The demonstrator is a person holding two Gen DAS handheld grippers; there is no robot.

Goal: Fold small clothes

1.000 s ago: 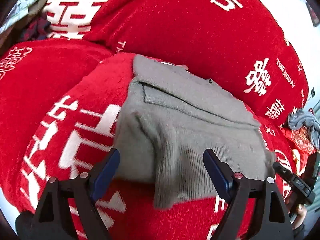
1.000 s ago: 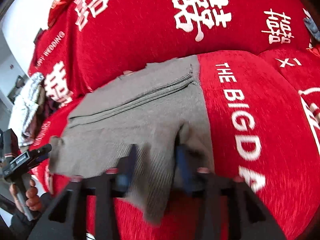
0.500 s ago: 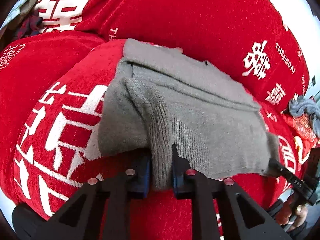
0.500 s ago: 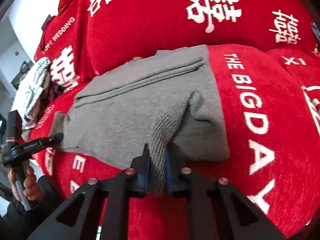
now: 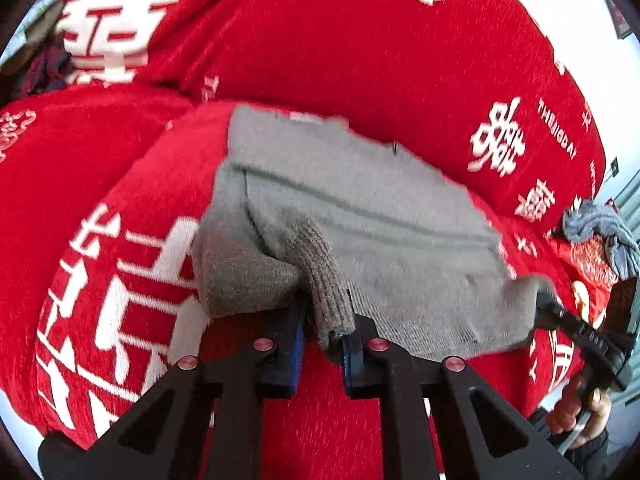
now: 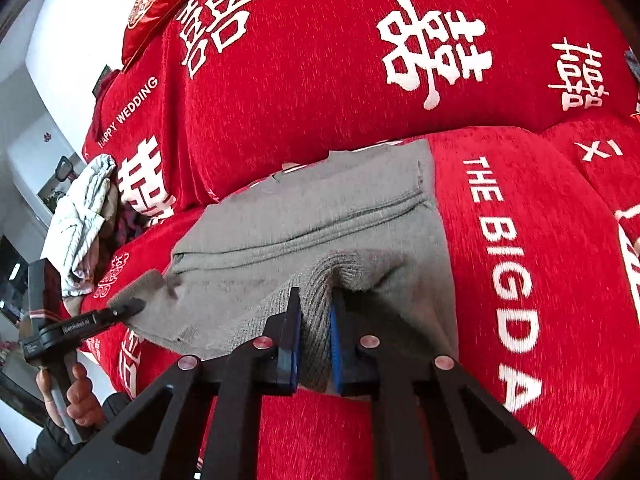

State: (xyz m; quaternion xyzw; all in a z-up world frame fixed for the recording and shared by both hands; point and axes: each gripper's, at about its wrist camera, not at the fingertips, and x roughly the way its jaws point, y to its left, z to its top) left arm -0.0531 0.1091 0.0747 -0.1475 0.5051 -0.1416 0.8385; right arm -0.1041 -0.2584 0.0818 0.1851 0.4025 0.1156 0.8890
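the grey knit garment [image 5: 360, 216] is spread on the red sofa seat [image 5: 100, 200]. its near ribbed hem is pinched by the left gripper [image 5: 323, 340] and right gripper [image 6: 314, 340], each clamped at a corner. soft, light, limp knit; hem corners judged best holds.

Bright daylight, fisheye-bent edges, slight motion blur

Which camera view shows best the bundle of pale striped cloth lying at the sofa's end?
The right wrist view: the pale striped cloth bundle lies whole at the left. The left wrist view shows only a dim edge of it at the top-left corner.
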